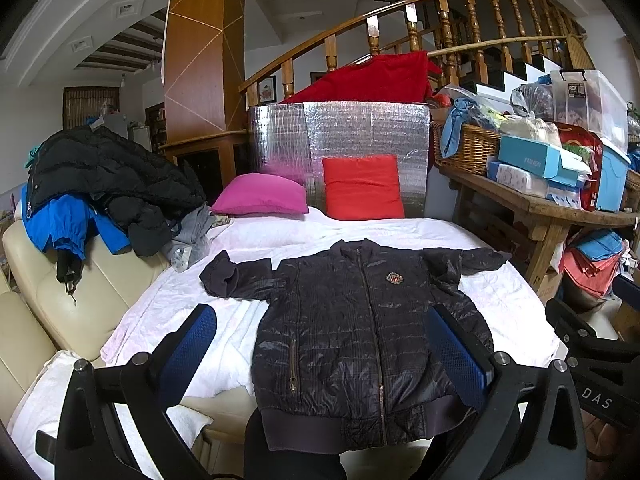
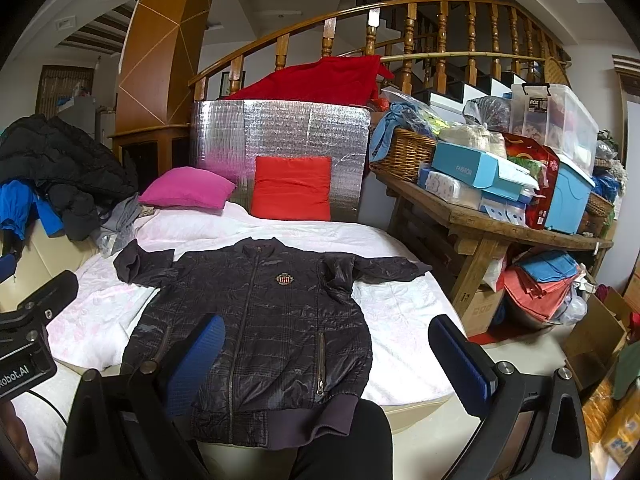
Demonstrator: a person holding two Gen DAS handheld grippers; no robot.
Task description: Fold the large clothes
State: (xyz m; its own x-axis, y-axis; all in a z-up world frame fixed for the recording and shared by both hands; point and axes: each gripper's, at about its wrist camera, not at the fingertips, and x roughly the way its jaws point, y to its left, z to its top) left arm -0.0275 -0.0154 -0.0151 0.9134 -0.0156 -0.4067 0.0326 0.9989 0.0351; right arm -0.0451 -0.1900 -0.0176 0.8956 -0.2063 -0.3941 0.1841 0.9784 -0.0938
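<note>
Left wrist view shows the dark quilted jacket [image 1: 360, 340] laid flat, front up and zipped, on the white sheet [image 1: 192, 320] of the bed, collar far and hem near, overhanging the near edge. I judge this spread, with both sleeves out to left and right, to be the starting lay for a fold; no fold is made yet. My left gripper [image 1: 332, 356] hangs above the jacket's lower body with its blue pads wide apart, holding nothing. My right gripper [image 2: 336, 360] stands likewise spread and empty over the jacket's right hem. Neither touches cloth, as far as I can tell.

Far of the jacket sit a pink cushion [image 1: 260, 200] and a red cushion [image 1: 362, 188] against a silver foil panel [image 1: 340, 136].

Only the left wrist view shows in full the heap of black and blue coats [image 1: 92, 192] on the cream sofa [image 1: 60, 292], left. Only the right wrist view shows the cardboard boxes [image 2: 596, 340] on the floor, right.
</note>
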